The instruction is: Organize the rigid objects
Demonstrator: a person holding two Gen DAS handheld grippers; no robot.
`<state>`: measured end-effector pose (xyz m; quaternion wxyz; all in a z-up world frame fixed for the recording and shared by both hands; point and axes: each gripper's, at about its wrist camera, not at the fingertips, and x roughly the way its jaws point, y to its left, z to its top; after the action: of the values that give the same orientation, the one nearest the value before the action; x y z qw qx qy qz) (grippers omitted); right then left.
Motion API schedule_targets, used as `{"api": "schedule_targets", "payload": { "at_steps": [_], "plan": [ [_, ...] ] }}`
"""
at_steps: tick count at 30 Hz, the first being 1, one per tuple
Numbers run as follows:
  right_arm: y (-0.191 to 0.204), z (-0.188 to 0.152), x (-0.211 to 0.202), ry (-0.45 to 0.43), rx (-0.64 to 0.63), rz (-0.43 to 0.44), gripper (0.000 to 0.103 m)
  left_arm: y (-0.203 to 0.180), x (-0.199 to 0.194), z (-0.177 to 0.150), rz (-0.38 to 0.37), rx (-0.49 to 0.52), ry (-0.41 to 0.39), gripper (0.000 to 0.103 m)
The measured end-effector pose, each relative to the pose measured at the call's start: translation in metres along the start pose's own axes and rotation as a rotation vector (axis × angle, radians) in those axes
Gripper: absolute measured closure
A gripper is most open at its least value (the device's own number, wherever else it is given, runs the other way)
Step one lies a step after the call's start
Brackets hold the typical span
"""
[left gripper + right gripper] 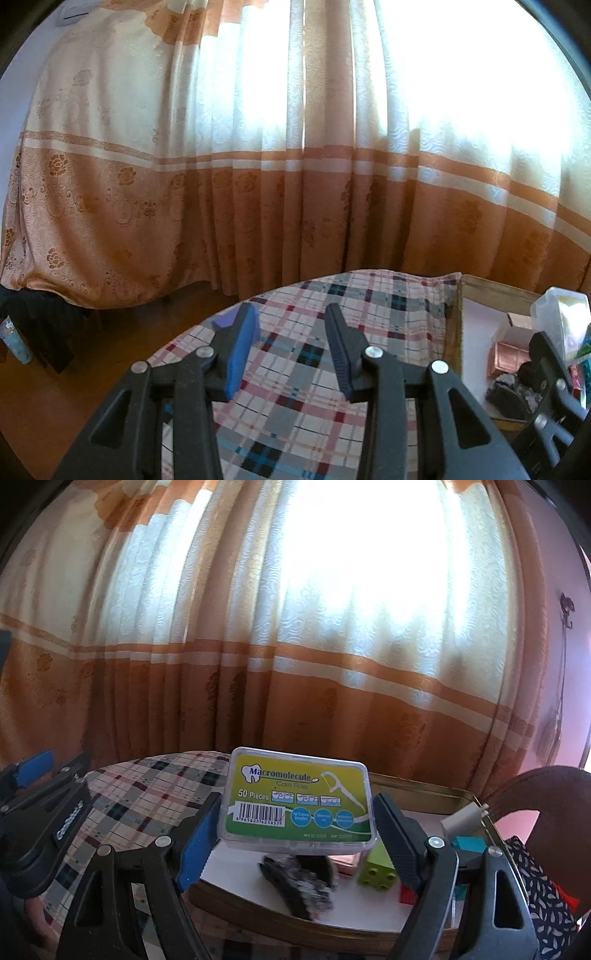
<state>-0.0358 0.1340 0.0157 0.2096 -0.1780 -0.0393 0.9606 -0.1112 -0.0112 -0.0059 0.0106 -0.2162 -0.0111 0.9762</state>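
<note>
Left wrist view: the left gripper [291, 347] hangs empty, jaws slightly parted, over the plaid tablecloth [295, 413], left of the tray [476, 332]. Right wrist view: the right gripper [295, 838] clamps a dental floss pick box [297, 799] above the tray [236, 875], over a green brick [380, 864].

Pleated curtain [258, 177] across the whole back, cream above, orange below, pale stripes and flower print between; backlit, glaring white from a window behind. Wooden floor [122, 325] beneath its hem, brown and dim. Plaid cloth [295, 369] in red, grey and blue over the round surface. Pink wall [546, 635] at right, dark floral decal [566, 609] on it.
</note>
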Motion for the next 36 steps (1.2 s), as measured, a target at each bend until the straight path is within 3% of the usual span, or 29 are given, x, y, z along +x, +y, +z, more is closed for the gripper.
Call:
{"api": "schedule_targets", "payload": {
  "at_steps": [21, 32, 36],
  "plan": [
    [-0.076, -0.006, -0.01, -0.03, 0.075, -0.1, 0.02, -0.054, -0.021, -0.01, -0.096, 0.04, 0.022, 0.064],
    [-0.104, -0.009, -0.007, -0.021, 0.134, -0.143, 0.02, -0.078, -0.035, -0.006, -0.154, 0.074, -0.007, 0.064],
    [-0.102, -0.009, -0.007, -0.017, 0.129, -0.133, 0.02, -0.072, -0.033, 0.0, -0.129, 0.091, -0.015, 0.064]
  ]
}}
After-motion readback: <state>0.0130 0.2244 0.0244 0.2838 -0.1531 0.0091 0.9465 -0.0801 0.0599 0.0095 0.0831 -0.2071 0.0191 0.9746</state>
